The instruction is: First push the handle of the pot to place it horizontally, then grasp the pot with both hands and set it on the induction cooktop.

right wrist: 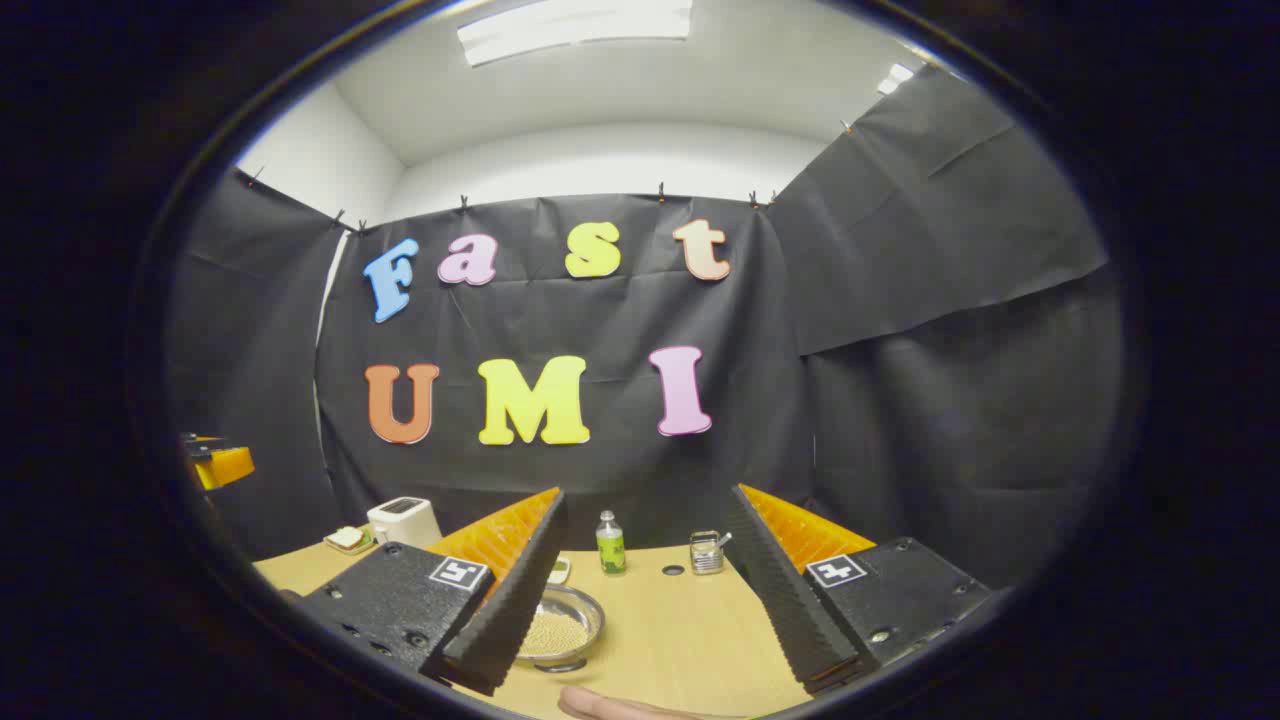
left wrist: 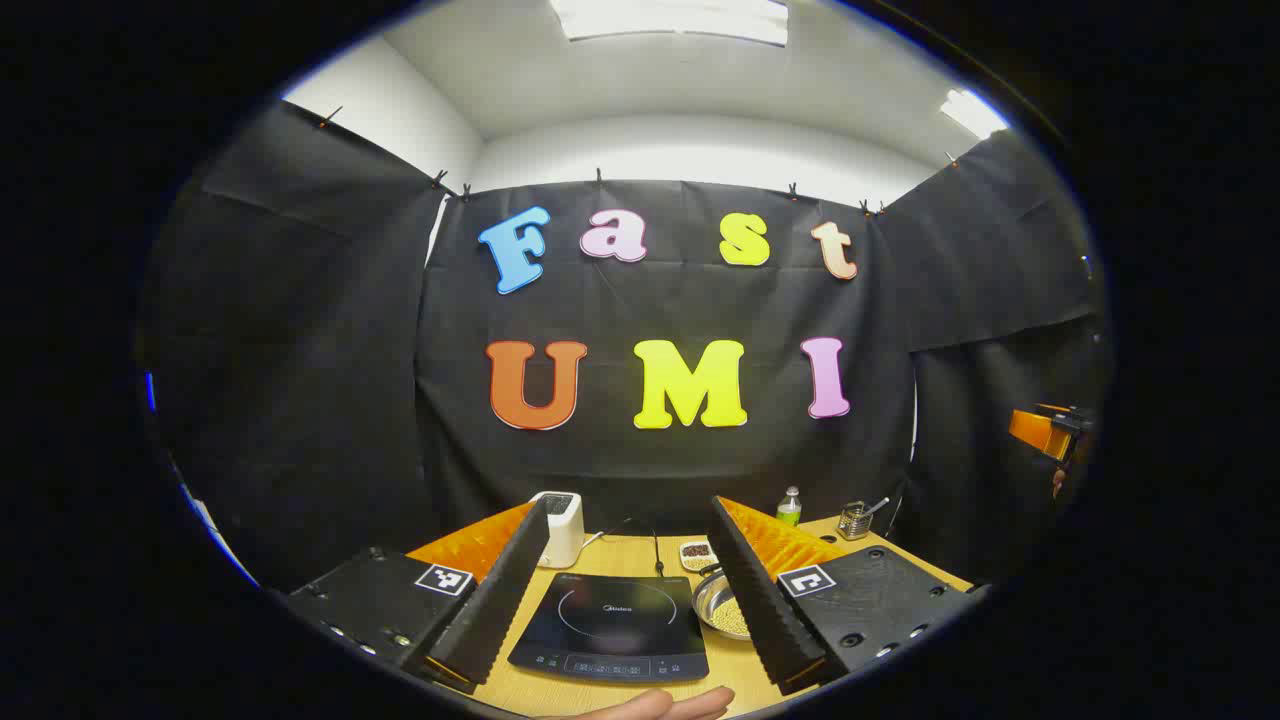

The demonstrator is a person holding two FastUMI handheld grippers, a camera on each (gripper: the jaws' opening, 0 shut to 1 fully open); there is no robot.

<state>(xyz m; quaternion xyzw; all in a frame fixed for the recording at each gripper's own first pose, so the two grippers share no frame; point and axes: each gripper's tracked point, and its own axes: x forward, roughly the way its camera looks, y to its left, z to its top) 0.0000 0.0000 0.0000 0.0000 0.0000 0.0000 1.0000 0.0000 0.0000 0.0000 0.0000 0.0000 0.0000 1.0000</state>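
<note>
Grippers, left (left wrist: 625,610) and right (right wrist: 645,615), were both held wide and high above the table (right wrist: 680,630), gripping nothing, cooktop (left wrist: 610,625) bare, seemingly awaiting the pot

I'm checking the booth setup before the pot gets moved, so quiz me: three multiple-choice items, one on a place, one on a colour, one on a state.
1. On which side of the induction cooktop does the metal bowl sit in the left gripper view?
A. Its right
B. Its left
C. On top of it

2. What colour is the toaster?
A. Red
B. White
C. Blue

3. How do the jaws of the left gripper stand?
A. Shut on the bowl
C. Shut on nothing
B. Open, holding nothing

Answers: 1 A, the bowl lies by the cooktop's right edge. 2 B, its body is plainly white against the dark cloth. 3 B, the cooktop shows through the wide gap between the jaws.
</note>
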